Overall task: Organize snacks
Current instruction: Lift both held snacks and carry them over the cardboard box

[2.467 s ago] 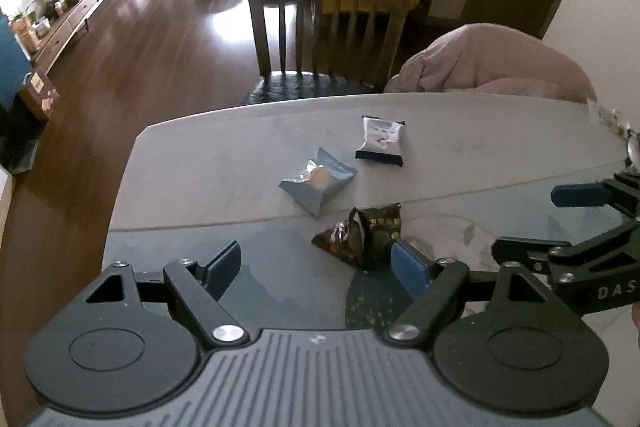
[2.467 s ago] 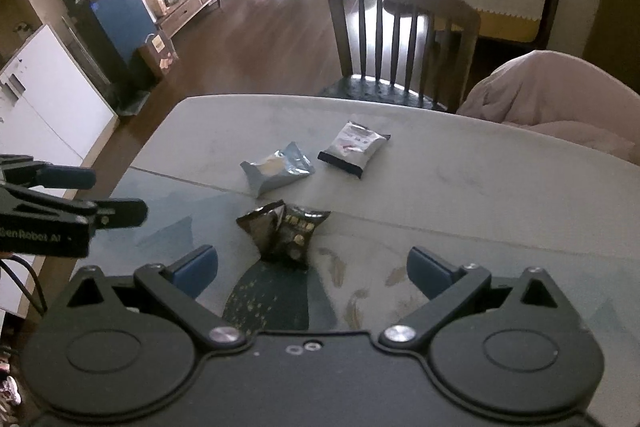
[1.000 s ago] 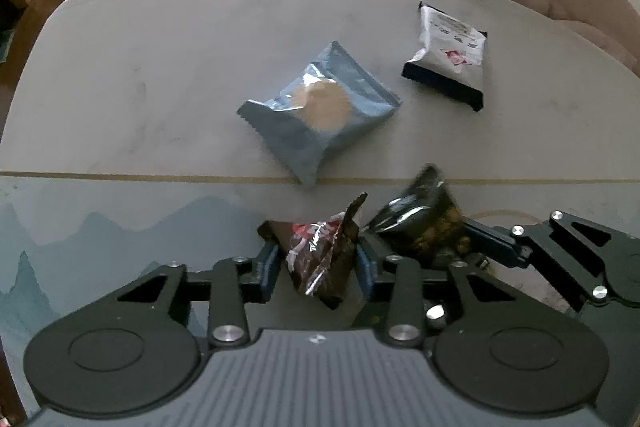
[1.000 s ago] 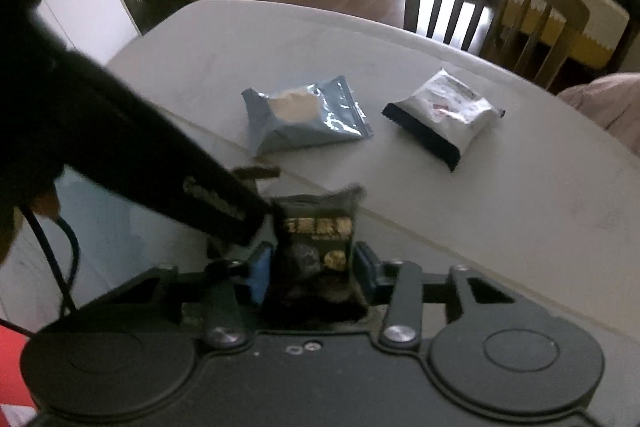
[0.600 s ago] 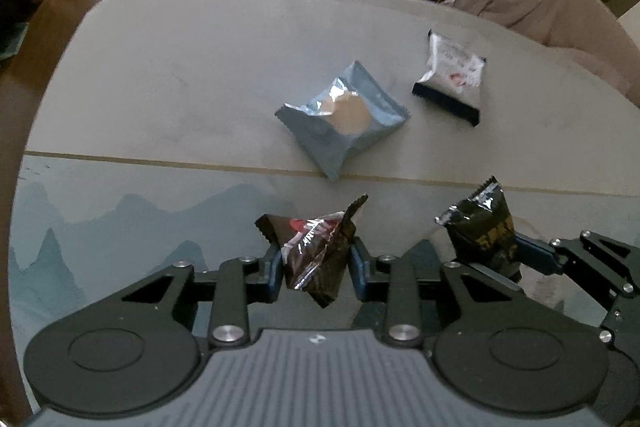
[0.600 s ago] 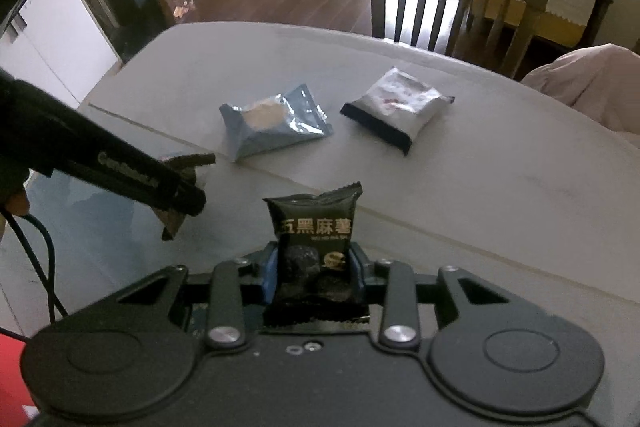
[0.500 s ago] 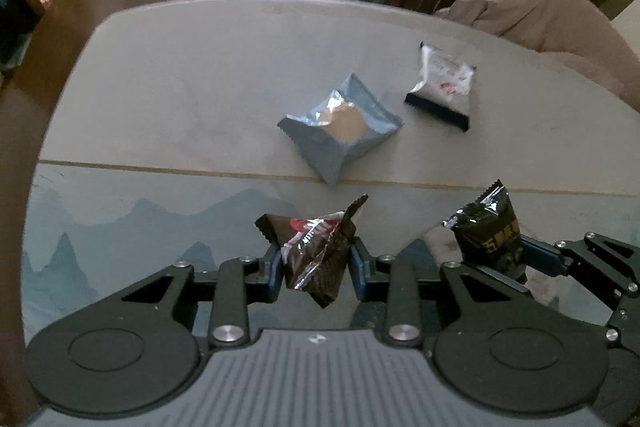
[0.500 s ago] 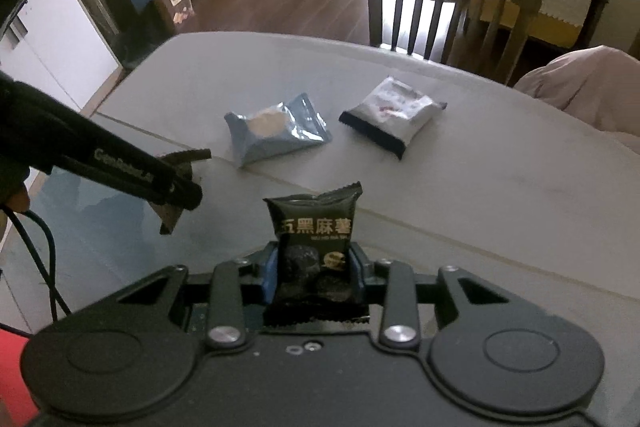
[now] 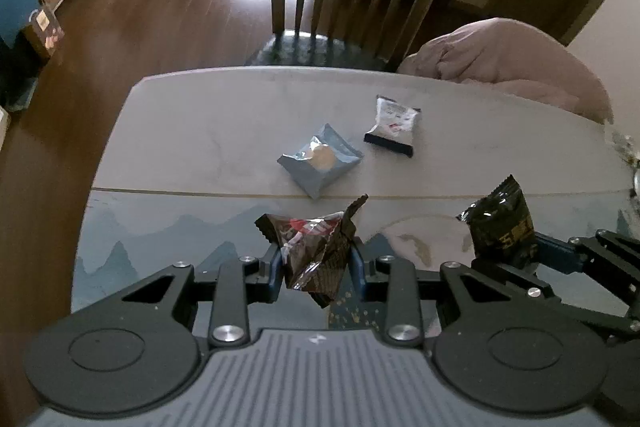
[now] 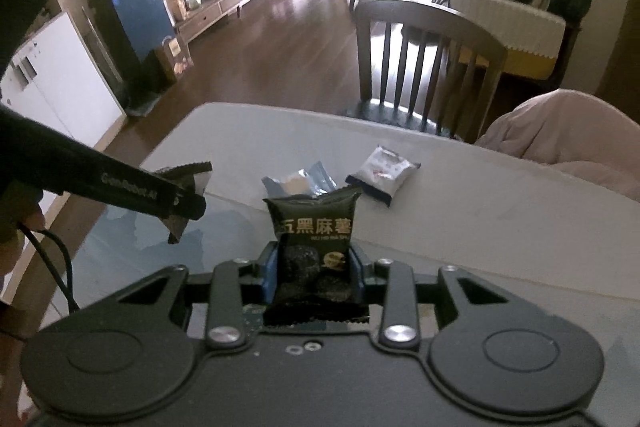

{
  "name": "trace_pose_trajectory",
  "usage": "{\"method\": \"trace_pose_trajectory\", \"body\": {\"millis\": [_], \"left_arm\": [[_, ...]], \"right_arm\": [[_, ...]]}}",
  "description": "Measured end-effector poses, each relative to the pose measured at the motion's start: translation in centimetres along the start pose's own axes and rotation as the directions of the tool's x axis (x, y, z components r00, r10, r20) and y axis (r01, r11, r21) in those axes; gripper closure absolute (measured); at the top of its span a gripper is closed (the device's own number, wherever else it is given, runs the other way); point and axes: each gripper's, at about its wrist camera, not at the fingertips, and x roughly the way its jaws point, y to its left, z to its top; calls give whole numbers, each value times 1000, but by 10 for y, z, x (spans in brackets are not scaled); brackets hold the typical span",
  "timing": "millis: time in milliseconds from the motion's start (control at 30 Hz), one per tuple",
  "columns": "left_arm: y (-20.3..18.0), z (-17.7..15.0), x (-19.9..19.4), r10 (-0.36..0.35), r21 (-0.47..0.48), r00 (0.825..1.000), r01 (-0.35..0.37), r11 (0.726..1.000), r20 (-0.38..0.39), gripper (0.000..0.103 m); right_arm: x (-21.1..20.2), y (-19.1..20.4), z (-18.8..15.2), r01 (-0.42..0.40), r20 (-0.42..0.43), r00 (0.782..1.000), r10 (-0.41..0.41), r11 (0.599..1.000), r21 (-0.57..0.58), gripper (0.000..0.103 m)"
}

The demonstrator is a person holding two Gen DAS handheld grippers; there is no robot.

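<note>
Left gripper clamps a crumpled brown packet; right gripper clamps a black packet (gold lettering). Blue pouch and white packet lie beyond both jaws.

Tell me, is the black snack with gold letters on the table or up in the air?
In the air. The right gripper is shut on the black snack, holding it upright above the table.
</note>
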Motion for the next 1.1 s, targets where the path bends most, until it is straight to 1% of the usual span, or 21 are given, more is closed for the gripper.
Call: {"method": "trace_pose_trajectory", "body": {"millis": [267,600,667,833,1100], "left_arm": [[1,-28,-61,-10,39,999,8,999,51,71],[7,-82,-118,-19,93,997,11,996,77,71],[8,-93,-127,-16,103,997,8,995,79,70],[8,-122,-144,-37,137,996,26,990,76,70],[14,-166,-151,-66,168,997,60,984,28,70]], "right_arm": [[-54,27,-9,21,70,997,-21,1000,5,69],[-98,60,-37,24,80,996,-25,1000,19,69],[-106,67,-44,19,79,997,-21,1000,19,69],[-119,82,-60,15,71,997,-16,1000,18,69],[-130,100,-87,-14,41,999,13,1000,27,69]]}}
